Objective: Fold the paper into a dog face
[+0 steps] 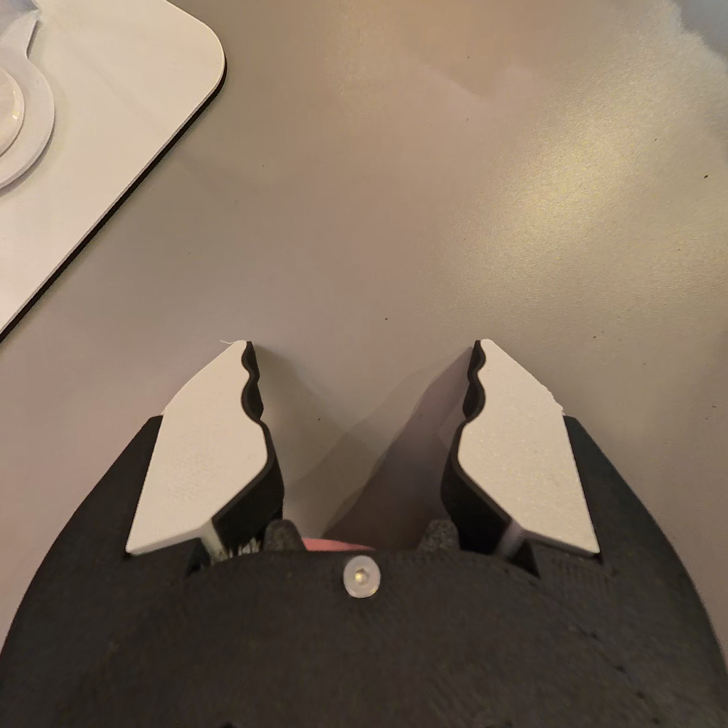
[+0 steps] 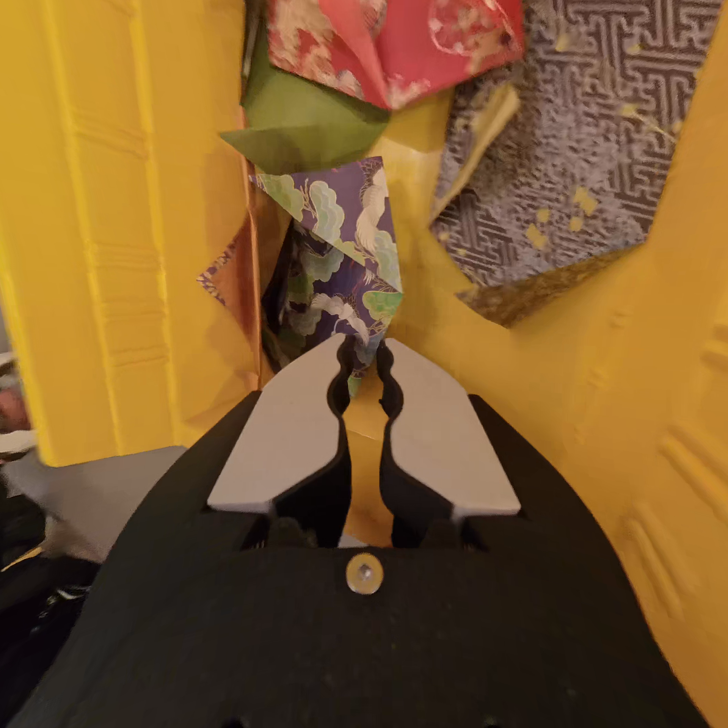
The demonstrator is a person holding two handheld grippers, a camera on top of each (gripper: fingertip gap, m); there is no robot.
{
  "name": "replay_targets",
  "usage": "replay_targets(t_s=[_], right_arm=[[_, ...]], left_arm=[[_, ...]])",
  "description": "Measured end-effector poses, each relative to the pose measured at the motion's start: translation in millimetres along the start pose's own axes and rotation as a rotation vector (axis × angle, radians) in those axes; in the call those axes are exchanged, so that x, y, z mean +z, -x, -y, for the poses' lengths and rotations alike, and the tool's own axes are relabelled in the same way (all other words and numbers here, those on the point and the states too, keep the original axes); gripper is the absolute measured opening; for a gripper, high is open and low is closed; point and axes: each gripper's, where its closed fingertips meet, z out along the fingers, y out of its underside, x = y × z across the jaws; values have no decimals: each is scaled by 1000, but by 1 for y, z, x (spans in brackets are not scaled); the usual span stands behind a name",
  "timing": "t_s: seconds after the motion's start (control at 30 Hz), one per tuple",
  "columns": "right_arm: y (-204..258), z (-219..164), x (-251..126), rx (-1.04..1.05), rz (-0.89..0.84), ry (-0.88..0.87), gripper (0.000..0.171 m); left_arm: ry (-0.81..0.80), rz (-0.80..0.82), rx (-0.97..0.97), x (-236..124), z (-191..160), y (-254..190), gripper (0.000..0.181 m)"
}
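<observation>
In the right wrist view, a folded purple paper point(image 2: 350, 252) with a crane and cloud print hangs inside a yellow bin point(image 2: 118, 236). My right gripper point(image 2: 362, 344) is narrowed on the paper's lower corner, which sits between the black pads. In the left wrist view, my left gripper point(image 1: 362, 348) is open and empty, low over a bare grey table point(image 1: 394, 197). No paper shows in that view.
The bin also holds other folded papers: a red flowered one point(image 2: 394, 51), a green one point(image 2: 307, 126), a grey maze-patterned one point(image 2: 571, 177) and an orange one point(image 2: 236, 283). A white board point(image 1: 118, 138) with a clear round item lies at the left gripper's far left. About 45 cm separates my left fingertips from my right.
</observation>
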Motion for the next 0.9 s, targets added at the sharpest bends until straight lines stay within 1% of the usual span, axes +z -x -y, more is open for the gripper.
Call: replay_targets(t_s=[0.03, 0.1, 0.17, 0.2, 0.3, 0.4, 0.57, 0.7, 0.77, 0.83, 0.9], right_arm=[[3, 2, 0, 4, 27, -18, 10], [1, 3, 0, -12, 17, -26, 6], [13, 8, -2, -13, 106, -75, 4], [14, 11, -4, -15, 121, -99, 2], [11, 17, -16, -49, 69, -156, 1], [8, 29, -39, -97, -13, -220, 0], [18, 46, -74, -174, -52, -274, 0], [41, 56, -91, -225, 12, -307, 0], [58, 59, -92, -233, 92, -313, 1], [71, 57, -85, -229, 175, -289, 1], [74, 54, -68, -204, 221, -250, 1]], left_arm=[[0, 0, 0, 0, 0, 0, 100], [0, 0, 0, 0, 0, 0, 100], [0, 0, 0, 0, 0, 0, 100], [0, 0, -1, 0, 0, 0, 100], [-1, 0, -1, 0, 0, 0, 100], [-1, 1, -1, 0, 0, 0, 100], [-1, 1, -2, 0, 0, 0, 100], [-1, 2, -4, 0, 0, 0, 100], [-2, 3, -5, 0, 0, 0, 99], [-2, 4, -5, 0, 0, 0, 99], [-2, 4, -5, 0, 0, 0, 99]])
